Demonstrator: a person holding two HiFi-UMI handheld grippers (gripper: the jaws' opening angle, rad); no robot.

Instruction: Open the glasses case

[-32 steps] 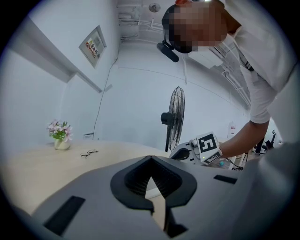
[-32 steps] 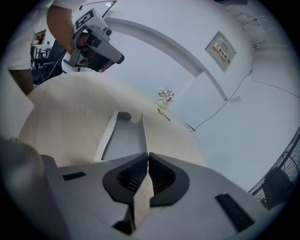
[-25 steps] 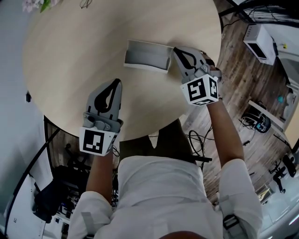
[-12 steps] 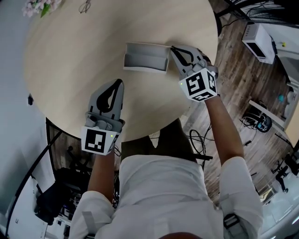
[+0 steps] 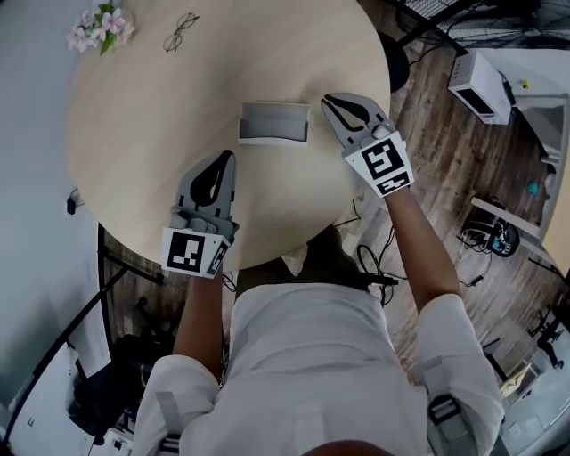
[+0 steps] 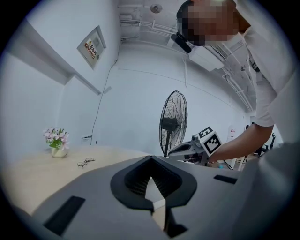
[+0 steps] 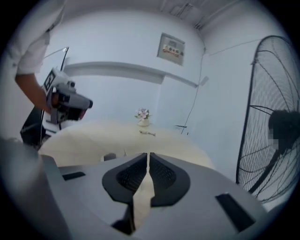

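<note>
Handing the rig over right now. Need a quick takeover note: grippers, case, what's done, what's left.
Left gripper: shut, empty, over the near part of the table, apart from the case.
Right gripper: shut, empty, just right of the case, not touching it.
Case: mid-table, appears open with its grey inside facing up, but it is too small in the head view to be sure.
Glasses: at the far edge, near the flowers.
Done: the opening, apparently.
Left: check that the lid is fully back.
</note>
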